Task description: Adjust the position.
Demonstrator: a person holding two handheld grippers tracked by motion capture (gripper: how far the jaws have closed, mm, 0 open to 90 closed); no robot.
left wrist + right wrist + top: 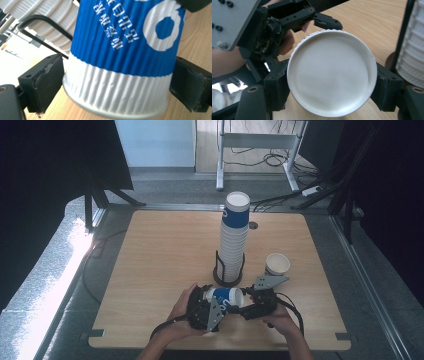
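The cup lies sideways above the table's near edge, between both grippers; the right gripper clamps its white end. The left gripper stands open, its jaws flanking the cup's other end, just beside it.

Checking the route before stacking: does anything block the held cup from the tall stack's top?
Nothing visible does. The held cup, in the right claw, lies just before the stack, whose top is bare; the loose cup stands off to the right.
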